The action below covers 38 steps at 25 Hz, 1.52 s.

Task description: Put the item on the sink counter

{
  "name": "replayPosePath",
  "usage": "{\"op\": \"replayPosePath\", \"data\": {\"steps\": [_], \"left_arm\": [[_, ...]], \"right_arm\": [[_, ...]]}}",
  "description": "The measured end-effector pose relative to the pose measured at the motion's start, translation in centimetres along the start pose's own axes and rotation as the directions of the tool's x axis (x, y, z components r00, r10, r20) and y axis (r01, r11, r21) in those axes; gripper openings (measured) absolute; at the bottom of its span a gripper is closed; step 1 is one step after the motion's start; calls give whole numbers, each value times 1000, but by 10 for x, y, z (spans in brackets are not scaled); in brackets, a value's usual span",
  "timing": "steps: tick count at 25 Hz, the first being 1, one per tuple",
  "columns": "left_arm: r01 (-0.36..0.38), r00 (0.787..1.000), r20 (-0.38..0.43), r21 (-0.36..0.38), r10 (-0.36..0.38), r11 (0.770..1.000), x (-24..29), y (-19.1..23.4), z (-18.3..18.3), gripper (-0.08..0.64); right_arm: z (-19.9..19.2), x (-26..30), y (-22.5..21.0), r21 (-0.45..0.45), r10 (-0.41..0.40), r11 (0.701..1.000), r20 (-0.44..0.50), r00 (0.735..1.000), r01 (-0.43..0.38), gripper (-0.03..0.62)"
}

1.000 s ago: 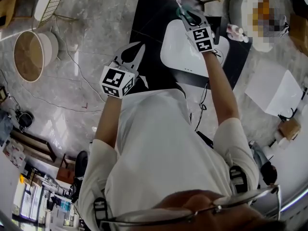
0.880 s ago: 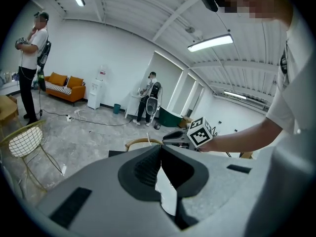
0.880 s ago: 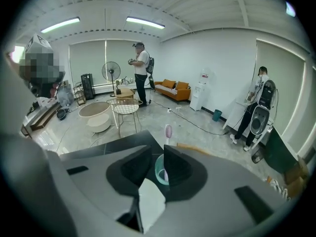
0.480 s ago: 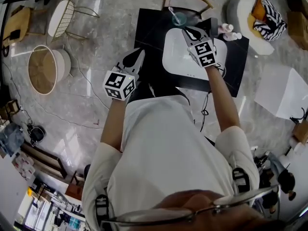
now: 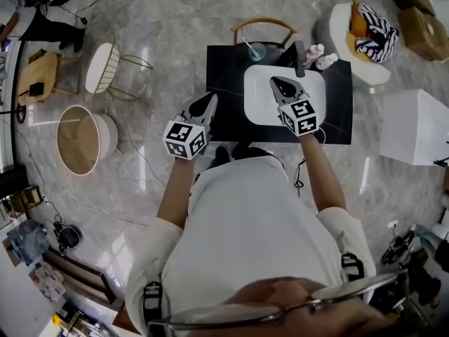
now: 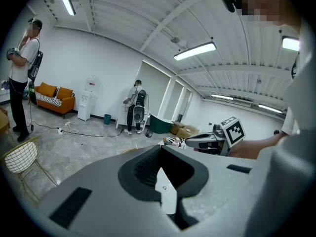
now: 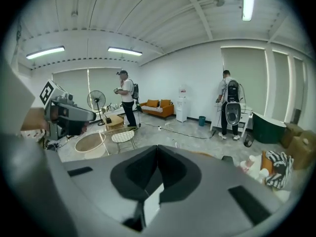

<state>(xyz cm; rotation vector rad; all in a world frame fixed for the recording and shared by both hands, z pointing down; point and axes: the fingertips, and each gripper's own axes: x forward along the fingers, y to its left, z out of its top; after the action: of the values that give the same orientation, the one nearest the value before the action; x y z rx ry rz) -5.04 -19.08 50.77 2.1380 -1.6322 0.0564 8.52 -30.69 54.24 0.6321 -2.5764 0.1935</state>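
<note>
Cup [image 5: 257, 50] of pale, see-through teal stands upright on the black sink counter [image 5: 224, 83], at its back edge just behind the white basin [image 5: 261, 98] and towards that basin's left corner. It looks round and small from above, and a thin light stick leans out of it, up and to the left; what the stick is cannot be told at this size. Nothing touches the cup. To its right along the same back edge stand a dark upright fitting [image 5: 299, 57] and two small pale bottles [image 5: 317, 53]. A wooden chair back [image 5: 263, 24] curves just beyond the counter.

The right gripper [image 5: 276, 82] hangs over the basin, well apart from the cup, pointing towards the back of the counter. Its jaws have just been closing and now meet tip to tip with nothing between them. The left gripper [image 5: 210, 97] is held over the counter's left part, near its front edge, also clear of the cup. Its jaws are likewise pressed together and empty.
</note>
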Motion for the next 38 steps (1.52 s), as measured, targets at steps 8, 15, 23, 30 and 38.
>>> {"op": "replayPosePath", "data": {"steps": [8, 15, 23, 30, 38], "left_arm": [[41, 999, 29, 36, -42, 998, -27, -6, 12, 5], [62, 996, 53, 141, -70, 988, -33, -13, 31, 5], [73, 993, 75, 160, -86, 984, -33, -29, 40, 5], [42, 994, 87, 192, -60, 980, -33, -36, 44, 5], [0, 994, 107, 199, -21, 980, -31, -41, 50, 5]], "right_arm": [[23, -61, 14, 108, -137, 986, 127, 982, 123, 6], [26, -100, 25, 140, -224, 969, 160, 961, 203, 8], [21, -121, 23, 141, -259, 962, 185, 948, 235, 6], [30, -130, 10, 128, -240, 968, 223, 945, 216, 6], [33, -139, 3, 149, -199, 975, 250, 947, 166, 6]]}}
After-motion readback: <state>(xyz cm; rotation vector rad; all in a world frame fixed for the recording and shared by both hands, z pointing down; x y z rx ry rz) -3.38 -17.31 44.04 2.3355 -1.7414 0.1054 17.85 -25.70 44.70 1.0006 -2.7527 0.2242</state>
